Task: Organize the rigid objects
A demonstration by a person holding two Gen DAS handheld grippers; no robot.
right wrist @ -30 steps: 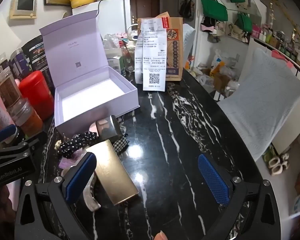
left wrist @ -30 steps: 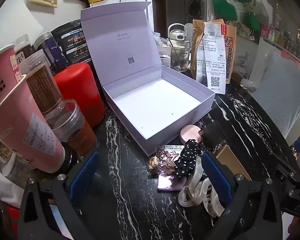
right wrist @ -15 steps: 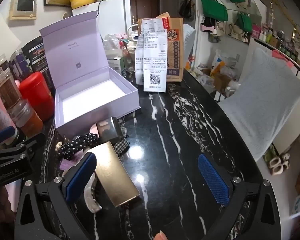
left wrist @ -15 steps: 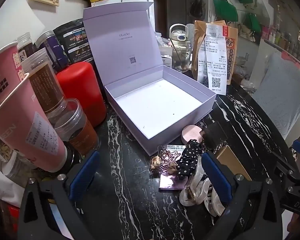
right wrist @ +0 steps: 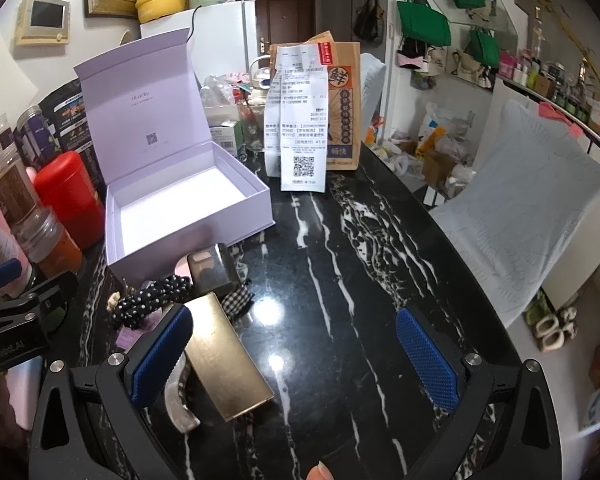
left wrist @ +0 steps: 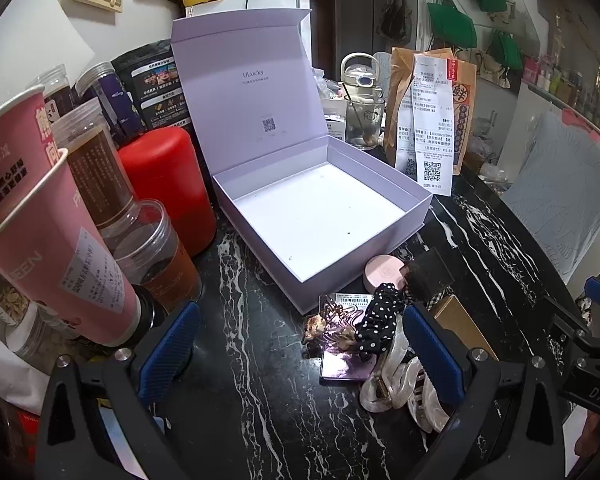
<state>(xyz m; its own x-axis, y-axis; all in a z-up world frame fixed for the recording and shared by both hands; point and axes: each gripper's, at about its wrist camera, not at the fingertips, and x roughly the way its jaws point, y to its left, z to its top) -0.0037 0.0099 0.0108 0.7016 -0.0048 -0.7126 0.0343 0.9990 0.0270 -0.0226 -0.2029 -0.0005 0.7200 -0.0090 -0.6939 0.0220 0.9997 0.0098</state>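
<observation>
The pearly hair clip (right wrist: 179, 400) lies partly hidden under the gold box (right wrist: 224, 360).

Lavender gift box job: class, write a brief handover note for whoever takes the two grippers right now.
Left gripper: open, empty. Right gripper: open, empty.
Open lavender cardboard gift box: lid up, nothing inside.
Waiting on the black marble table in front of it: round pink compact, gold rectangular case, pearly claw hair clip, black polka-dot scrunchie.
Done: nothing. Left: all of them go in the box.
</observation>
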